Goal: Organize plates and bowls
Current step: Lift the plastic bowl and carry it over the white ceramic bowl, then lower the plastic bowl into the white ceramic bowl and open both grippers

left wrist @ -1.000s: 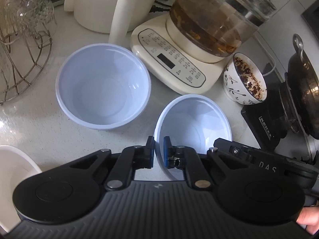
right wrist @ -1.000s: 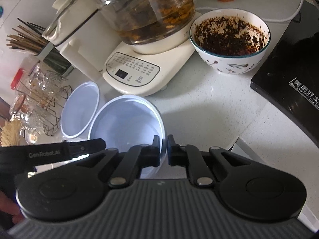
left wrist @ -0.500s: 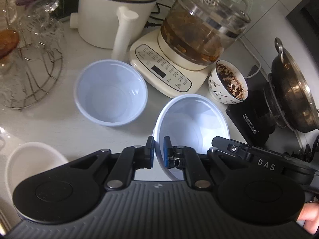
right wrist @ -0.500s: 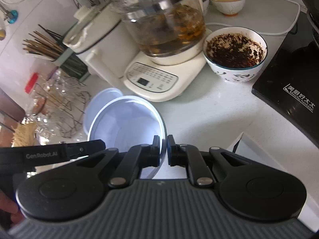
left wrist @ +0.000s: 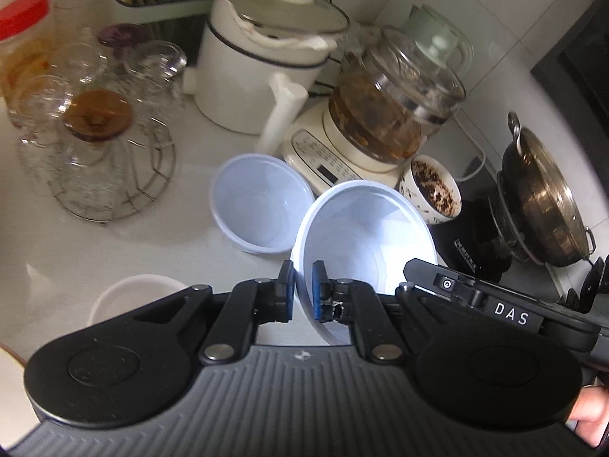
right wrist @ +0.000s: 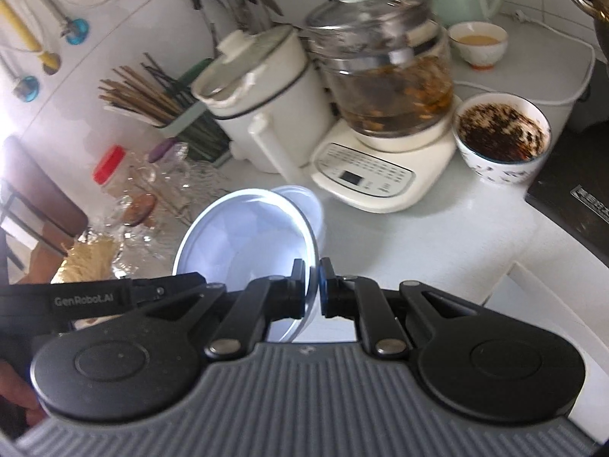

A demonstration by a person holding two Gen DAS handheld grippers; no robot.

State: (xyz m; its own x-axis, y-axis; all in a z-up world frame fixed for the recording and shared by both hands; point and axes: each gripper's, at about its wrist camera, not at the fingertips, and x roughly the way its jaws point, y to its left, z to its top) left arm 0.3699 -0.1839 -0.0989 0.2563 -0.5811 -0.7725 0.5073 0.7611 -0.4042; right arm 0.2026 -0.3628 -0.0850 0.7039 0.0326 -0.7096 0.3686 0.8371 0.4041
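A pale blue bowl [left wrist: 365, 236] hangs above the white counter, gripped from two sides. My left gripper [left wrist: 303, 289] is shut on its left rim; my right gripper [right wrist: 312, 285] is shut on its right rim, and in the right wrist view the held bowl [right wrist: 243, 240] tilts toward the left. A second pale blue bowl [left wrist: 259, 202] stands on the counter behind it, partly covered by the held one; this second bowl [right wrist: 304, 205] peeks out past the rim. A white bowl [left wrist: 129, 297] sits at the near left.
Behind stand a white lidded pot [left wrist: 262, 64], a glass kettle on a cream base [left wrist: 388, 114], a patterned bowl of dark bits [left wrist: 434, 194], a wire rack of glasses [left wrist: 99, 141] and a wok on a black cooker [left wrist: 540, 190]. A small bowl [right wrist: 477, 43] stands far back.
Both grippers have risen with the blue bowl; the counter and the second bowl now look smaller and farther away. More of the back wall and pot is in view.
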